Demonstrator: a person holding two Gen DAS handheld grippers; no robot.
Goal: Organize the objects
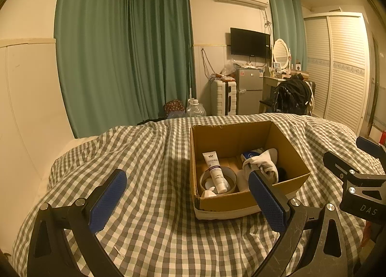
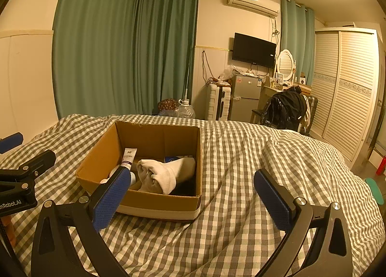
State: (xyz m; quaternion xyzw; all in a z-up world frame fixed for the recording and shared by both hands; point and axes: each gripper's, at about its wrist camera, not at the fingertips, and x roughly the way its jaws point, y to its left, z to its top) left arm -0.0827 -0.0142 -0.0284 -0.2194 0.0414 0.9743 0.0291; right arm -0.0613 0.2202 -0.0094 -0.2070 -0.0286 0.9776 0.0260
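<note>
An open cardboard box [image 1: 296,156] sits on the checked bedspread [image 1: 149,156]; it also shows in the right wrist view [image 2: 96,156]. Inside lie a white tube [image 1: 215,172] on a roll of tape [image 1: 230,175], a white sock [image 1: 264,160], and a blue-white pack [image 1: 249,155]. The sock [image 2: 168,172] and tube [image 2: 129,156] also show in the right wrist view. My left gripper [image 1: 187,198] is open and empty, in front of the box to its left. My right gripper [image 2: 193,195] is open and empty, in front of the box's right corner.
The bedspread [image 2: 241,180] is rumpled with folds. Beyond the bed are green curtains [image 1: 125,55], a suitcase [image 1: 223,98], a small fridge [image 1: 249,91], a chair with dark clothes [image 1: 292,96] and a wardrobe [image 1: 342,67]. A water jug [image 1: 195,108] stands on the floor.
</note>
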